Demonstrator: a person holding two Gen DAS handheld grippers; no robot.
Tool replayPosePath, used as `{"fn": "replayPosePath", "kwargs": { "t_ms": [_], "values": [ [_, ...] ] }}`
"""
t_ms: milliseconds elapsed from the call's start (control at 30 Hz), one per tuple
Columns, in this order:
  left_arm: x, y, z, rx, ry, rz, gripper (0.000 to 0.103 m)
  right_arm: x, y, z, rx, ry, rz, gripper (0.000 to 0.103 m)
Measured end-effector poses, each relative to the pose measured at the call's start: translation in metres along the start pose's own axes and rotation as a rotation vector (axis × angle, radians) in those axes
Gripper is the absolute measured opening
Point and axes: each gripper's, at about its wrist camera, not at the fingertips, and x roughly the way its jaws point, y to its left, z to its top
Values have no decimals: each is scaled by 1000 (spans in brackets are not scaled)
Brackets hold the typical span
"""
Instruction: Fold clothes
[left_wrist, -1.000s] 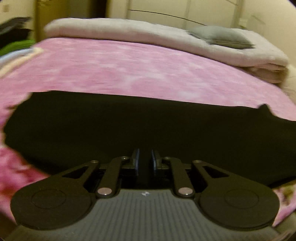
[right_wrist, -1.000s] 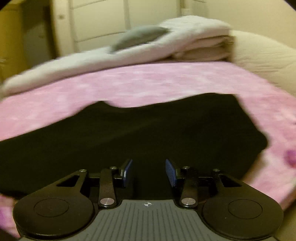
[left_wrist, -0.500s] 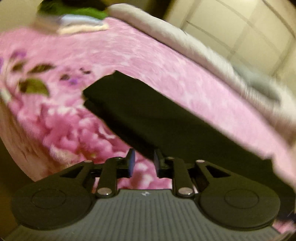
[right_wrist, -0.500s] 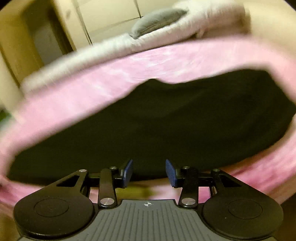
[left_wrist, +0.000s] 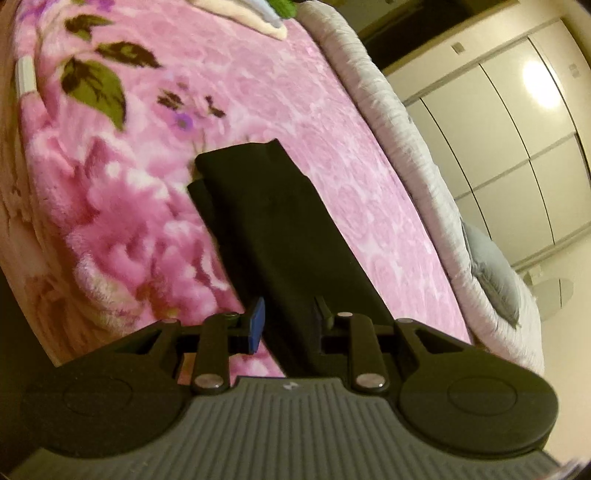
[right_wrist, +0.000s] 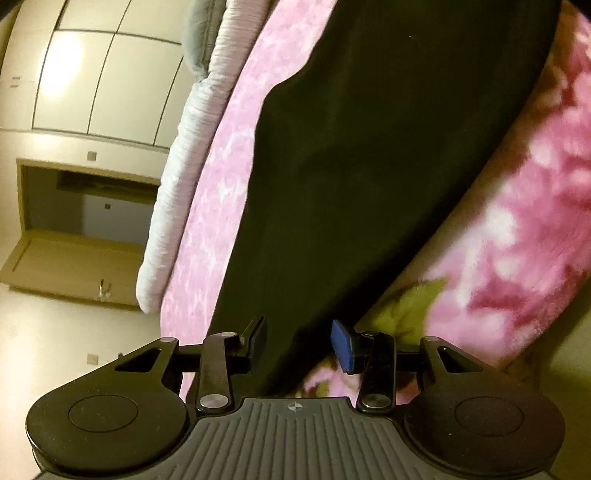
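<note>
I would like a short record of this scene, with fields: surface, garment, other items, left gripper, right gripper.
surface: pink floral blanket on a bed
garment: black garment, folded into a long narrow strip, lying flat
other items: pale rolled bedding along the far edge; grey pillow on it
left gripper: left gripper open, jaws have just been opening; near end of the strip lies between them
right gripper: right gripper open over the other end, pads not pressing
</note>
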Motion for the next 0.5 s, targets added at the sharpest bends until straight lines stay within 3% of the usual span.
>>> {"fn": "replayPosePath", "kwargs": {
  "t_ms": [67, 200, 300, 333, 367, 400, 500],
  "values": [
    [6, 4, 5, -33, -8, 8, 21, 3, -1, 3, 1, -2, 2, 39],
    [15, 10, 11, -71, -17, 10, 20, 4, -2, 5, -17, -7, -5, 20],
    [19, 10, 10, -49, -11, 24, 16, 8, -3, 4, -25, -2, -11, 17],
    [19, 10, 10, -38, -11, 28, 11, 6, -4, 2, -28, -2, -12, 16],
    [19, 10, 10, -25, -13, 30, 3, 5, -4, 1, -41, -5, -13, 7],
    [16, 10, 9, -14, -22, 24, 2, 4, -4, 1, -54, -9, -14, 2],
    [2, 3, 3, 72, -53, 5, 0, -5, 4, -3, -115, -30, -13, 1]
  ]
}}
